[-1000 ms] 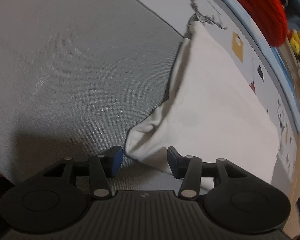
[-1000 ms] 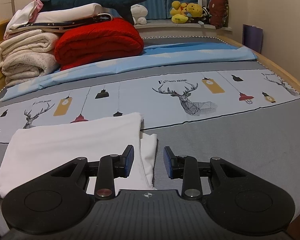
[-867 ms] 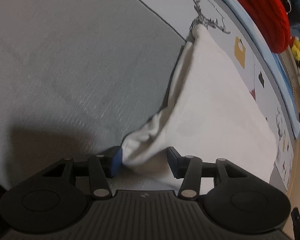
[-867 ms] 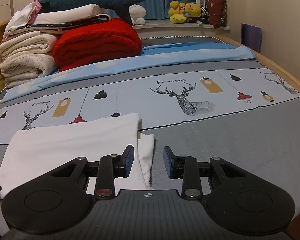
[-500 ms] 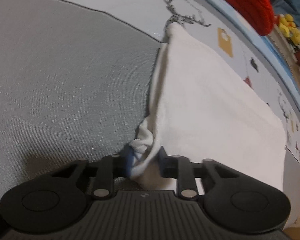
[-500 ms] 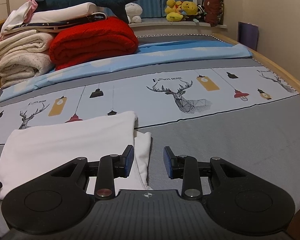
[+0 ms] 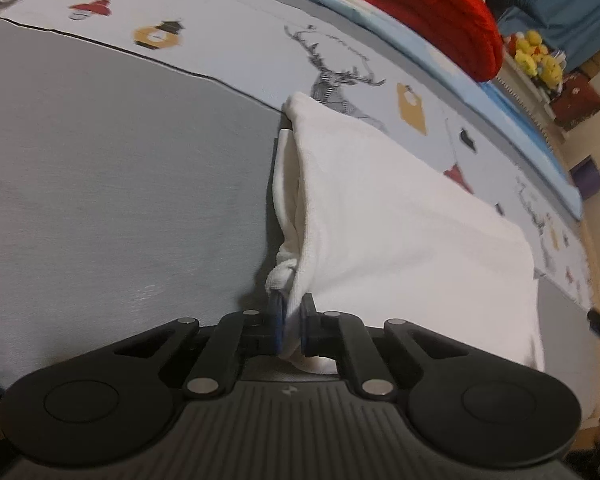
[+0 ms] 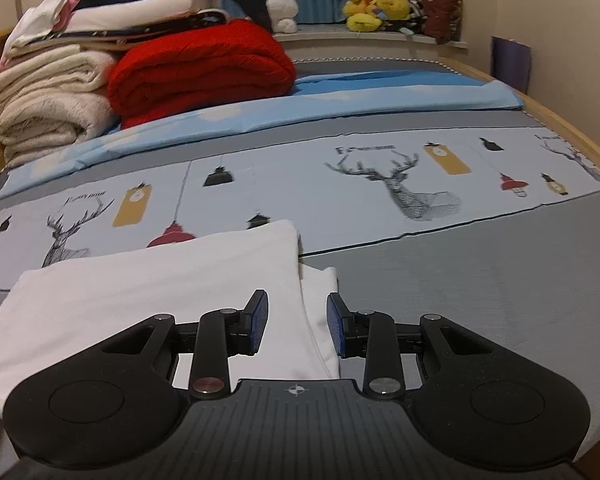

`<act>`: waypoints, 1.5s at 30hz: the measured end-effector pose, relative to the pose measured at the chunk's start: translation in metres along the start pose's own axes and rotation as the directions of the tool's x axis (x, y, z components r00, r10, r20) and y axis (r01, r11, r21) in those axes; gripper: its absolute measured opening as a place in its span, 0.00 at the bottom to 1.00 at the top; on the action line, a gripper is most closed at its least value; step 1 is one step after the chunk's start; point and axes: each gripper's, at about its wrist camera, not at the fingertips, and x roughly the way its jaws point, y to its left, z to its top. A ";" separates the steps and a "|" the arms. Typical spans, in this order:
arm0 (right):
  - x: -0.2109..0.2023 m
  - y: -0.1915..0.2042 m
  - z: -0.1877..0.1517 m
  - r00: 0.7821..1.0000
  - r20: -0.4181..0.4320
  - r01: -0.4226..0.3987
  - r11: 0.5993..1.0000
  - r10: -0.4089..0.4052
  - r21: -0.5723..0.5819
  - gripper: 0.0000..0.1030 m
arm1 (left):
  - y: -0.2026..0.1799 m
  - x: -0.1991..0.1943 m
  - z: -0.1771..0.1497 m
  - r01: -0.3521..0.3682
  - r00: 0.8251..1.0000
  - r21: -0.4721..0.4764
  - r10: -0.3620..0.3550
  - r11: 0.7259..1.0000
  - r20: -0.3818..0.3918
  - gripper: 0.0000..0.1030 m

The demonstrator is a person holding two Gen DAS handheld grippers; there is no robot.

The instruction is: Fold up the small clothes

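A folded white garment [image 7: 400, 240] lies on the grey bedspread [image 7: 120, 200]. My left gripper [image 7: 291, 322] has its jaws closing on the garment's near left corner; both blue pads press the bunched cloth and the corner is raised off the bed. In the right wrist view the same white garment [image 8: 160, 288] fills the lower left. My right gripper [image 8: 297, 326] hovers open over its right edge, where a lower layer sticks out from under the top fold. The cloth lies between and below the fingers, and the pads do not touch it.
The bedspread [image 8: 480, 272] has a pale band printed with deer and lanterns beyond the garment. A red blanket [image 8: 200, 68], cream blankets [image 8: 48, 108] and a blue sheet [image 8: 380, 88] are piled at the head. Plush toys [image 8: 372, 4] sit on a ledge. The wooden bed rim [image 8: 572, 136] runs along the right.
The left gripper has gone from open around the garment's corner to closed on it and has lifted it slightly. The right gripper has shifted a little leftward over the garment's right edge, still open.
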 end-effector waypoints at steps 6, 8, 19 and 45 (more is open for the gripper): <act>0.008 0.026 0.001 1.000 -0.006 -0.015 0.997 0.015 -0.074 0.33 | 0.029 -0.022 0.002 -0.055 0.998 0.004 0.055 0.998 -0.007 0.08; 0.009 0.028 0.002 1.000 -0.008 -0.018 0.997 0.018 -0.069 0.33 | 0.037 -0.026 0.002 -0.063 0.998 -0.003 0.063 0.998 -0.011 0.08; 0.002 0.013 0.005 1.000 0.009 -0.026 0.998 0.026 -0.064 0.33 | 0.002 -0.049 0.009 0.003 0.994 0.026 -0.005 1.000 0.105 0.07; -0.006 -0.062 0.000 0.996 -0.039 -0.078 0.982 0.086 0.173 0.33 | -0.248 0.039 -0.022 0.405 0.914 0.260 -0.387 0.877 -0.118 0.17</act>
